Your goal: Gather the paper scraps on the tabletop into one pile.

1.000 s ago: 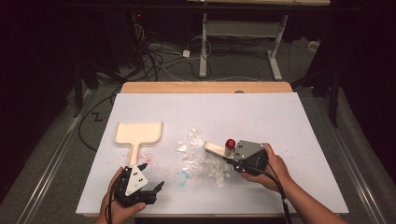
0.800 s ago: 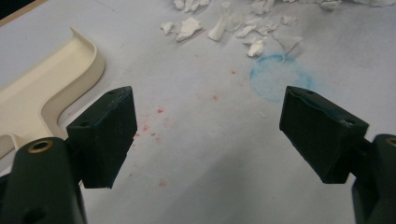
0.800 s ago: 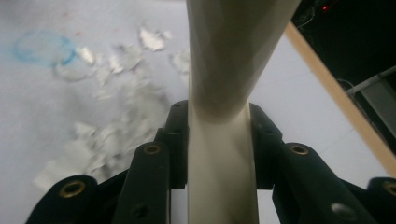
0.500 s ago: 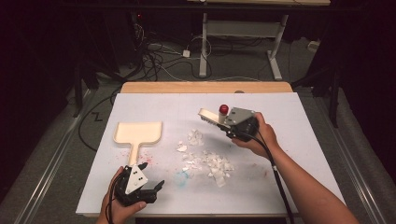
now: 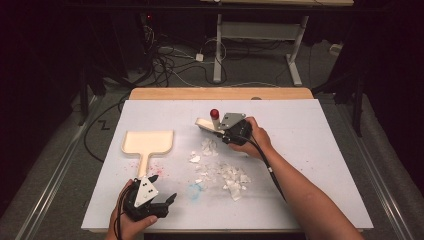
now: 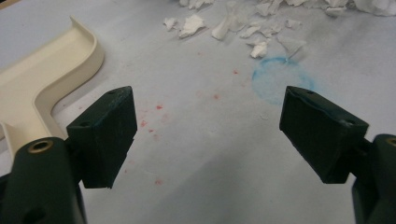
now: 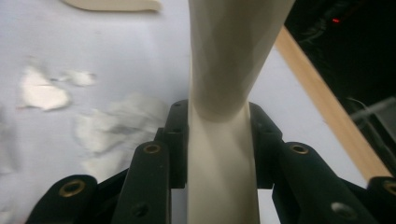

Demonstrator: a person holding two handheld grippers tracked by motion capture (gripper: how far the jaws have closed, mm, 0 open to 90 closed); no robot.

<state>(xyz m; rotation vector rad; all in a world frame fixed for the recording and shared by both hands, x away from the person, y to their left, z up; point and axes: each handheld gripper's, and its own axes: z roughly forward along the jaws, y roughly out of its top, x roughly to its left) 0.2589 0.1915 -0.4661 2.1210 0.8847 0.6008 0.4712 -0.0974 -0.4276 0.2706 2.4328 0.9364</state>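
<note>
Right claw (image 5: 216,131) is clamped on the handle of a cream plastic brush (image 7: 224,93), held beyond the scattered white paper scraps (image 5: 225,172) on the white surface (image 5: 320,150). Left claw (image 6: 208,130) stands wide open and empty, just beside the cream plastic dustpan (image 5: 148,142).

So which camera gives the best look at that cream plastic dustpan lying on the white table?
The high view: the whole cream plastic dustpan shows, tray and handle, flat on the table. The left gripper view catches its handle and one raised corner. The right gripper view shows a sliver of its edge at the top.
</note>
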